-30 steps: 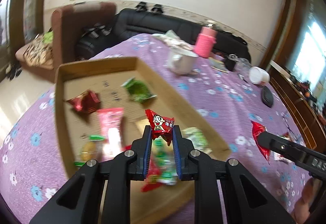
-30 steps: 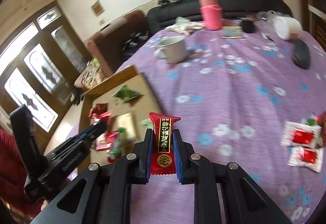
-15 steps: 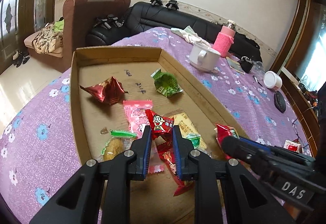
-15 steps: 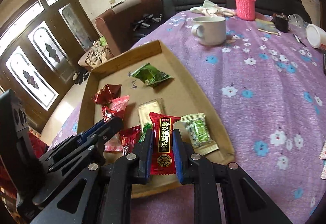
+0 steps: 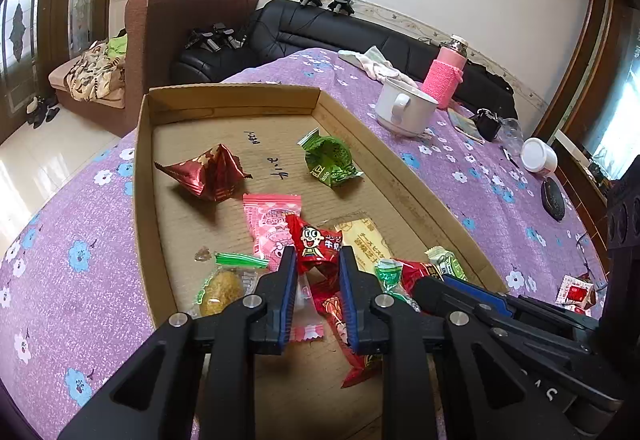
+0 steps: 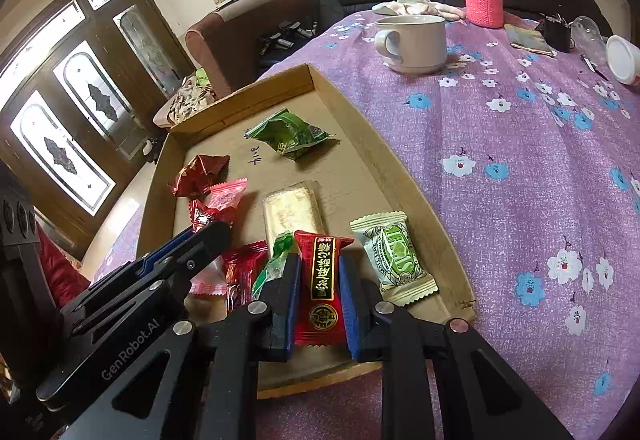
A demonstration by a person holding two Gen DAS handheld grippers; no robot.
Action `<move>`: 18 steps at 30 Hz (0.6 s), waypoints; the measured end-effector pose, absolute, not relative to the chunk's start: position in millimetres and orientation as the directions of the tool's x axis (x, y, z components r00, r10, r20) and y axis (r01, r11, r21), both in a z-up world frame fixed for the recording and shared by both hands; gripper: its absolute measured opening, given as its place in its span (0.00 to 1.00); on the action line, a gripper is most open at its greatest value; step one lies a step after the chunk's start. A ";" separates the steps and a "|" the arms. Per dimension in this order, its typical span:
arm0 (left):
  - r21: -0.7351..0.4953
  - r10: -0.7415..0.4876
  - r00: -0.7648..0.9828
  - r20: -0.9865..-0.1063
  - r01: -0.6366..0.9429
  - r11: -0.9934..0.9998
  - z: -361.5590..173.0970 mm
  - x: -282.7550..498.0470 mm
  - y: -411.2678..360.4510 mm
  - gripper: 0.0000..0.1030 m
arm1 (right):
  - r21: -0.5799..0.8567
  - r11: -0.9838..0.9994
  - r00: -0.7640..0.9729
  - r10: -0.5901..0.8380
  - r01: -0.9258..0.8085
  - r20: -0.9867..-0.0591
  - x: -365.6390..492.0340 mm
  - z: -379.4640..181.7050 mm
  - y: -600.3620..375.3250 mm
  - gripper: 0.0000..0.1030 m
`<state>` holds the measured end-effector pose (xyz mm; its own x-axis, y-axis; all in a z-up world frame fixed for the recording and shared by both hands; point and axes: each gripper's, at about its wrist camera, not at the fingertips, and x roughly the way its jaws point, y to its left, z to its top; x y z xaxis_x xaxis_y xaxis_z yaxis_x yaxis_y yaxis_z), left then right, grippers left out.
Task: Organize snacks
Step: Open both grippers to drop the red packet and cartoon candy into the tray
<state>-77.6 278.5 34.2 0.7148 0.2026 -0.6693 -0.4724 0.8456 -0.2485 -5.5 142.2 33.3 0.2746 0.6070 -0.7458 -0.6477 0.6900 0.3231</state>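
A shallow cardboard tray (image 5: 224, 97) (image 6: 416, 195) lies on the purple flowered tablecloth and holds several wrapped snacks. My left gripper (image 5: 317, 266) is shut on a small red candy packet with a cartoon face (image 5: 316, 244), low over the tray's near end. My right gripper (image 6: 319, 272) is shut on a red packet with a black and gold label (image 6: 322, 280), over the tray's near right corner. The right gripper shows beside the left one in the left wrist view (image 5: 480, 300), and the left gripper shows in the right wrist view (image 6: 168, 260).
In the tray lie a green packet (image 5: 330, 161), a dark red foil packet (image 5: 208, 173), a pink packet (image 5: 270, 224) and a pale green packet (image 6: 394, 256). A white mug (image 5: 404, 109), a pink bottle (image 5: 444, 77) and a loose red-and-white packet (image 5: 576, 292) are on the table.
Both grippers have moved from over the tablecloth to low over the tray's near end, each still holding its packet. They now sit close side by side.
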 end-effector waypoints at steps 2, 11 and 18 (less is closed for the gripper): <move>-0.248 0.208 0.716 -0.667 -0.476 0.844 34.7 -78.5 278.3 0.27 | 0.333 0.688 0.269 0.612 -0.645 -0.744 -5.1 34.1 141.1 0.21; -0.258 0.221 0.734 -0.642 -0.478 0.839 39.0 -85.3 279.5 0.46 | 0.385 0.688 0.269 0.642 -0.615 -0.718 -3.1 48.1 120.5 0.21; -0.239 0.236 0.757 -0.609 -0.459 0.856 46.1 -90.1 271.9 0.46 | 0.432 0.716 0.302 0.651 -0.548 -0.696 13.3 62.8 73.9 0.21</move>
<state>-90.1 271.9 46.1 0.7574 0.2357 -0.6089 -0.4588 0.8557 -0.2394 13.3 74.0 62.8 0.3015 0.6512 -0.6964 -0.5482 0.7160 0.4322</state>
